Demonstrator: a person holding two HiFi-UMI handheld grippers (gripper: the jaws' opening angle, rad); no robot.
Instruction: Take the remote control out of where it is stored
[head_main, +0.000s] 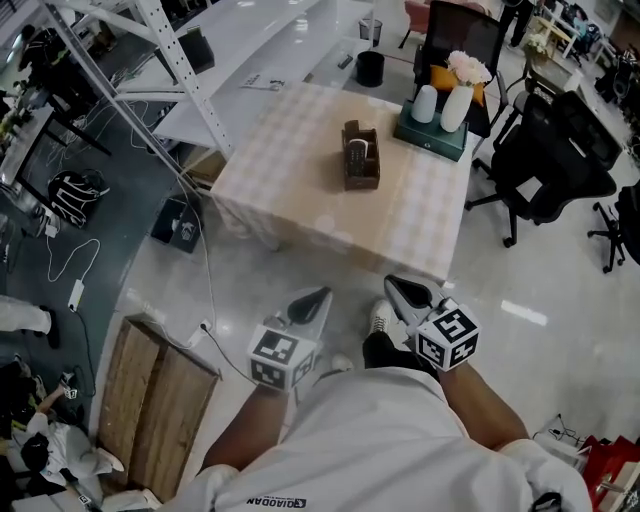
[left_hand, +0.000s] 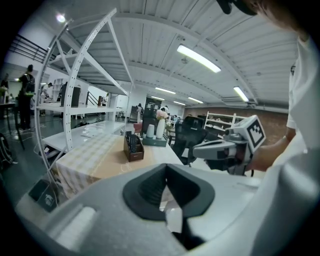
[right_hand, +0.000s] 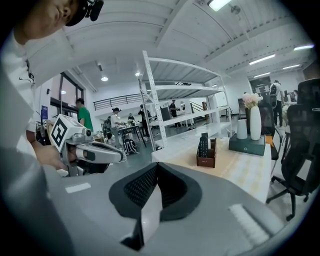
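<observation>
A brown wooden holder (head_main: 362, 172) stands in the middle of a table with a checked cloth (head_main: 300, 160). A dark remote control (head_main: 358, 150) stands upright inside it. Both grippers hang over the floor short of the table's near edge, well away from the holder. My left gripper (head_main: 322, 295) and my right gripper (head_main: 392, 283) are side by side, each shut with nothing in it. From the left gripper view the holder (left_hand: 133, 149) lies ahead past the shut left gripper (left_hand: 166, 167). The right gripper view shows the remote control (right_hand: 203, 145) beyond the shut right gripper (right_hand: 157, 169).
A white vase with flowers (head_main: 458, 100) and a white cup (head_main: 425, 103) stand on a green box (head_main: 430, 138) at the table's far right corner. Black office chairs (head_main: 550, 160) are to the right, a white shelving rack (head_main: 150, 60) to the left, and a wooden pallet (head_main: 150, 410) on the floor.
</observation>
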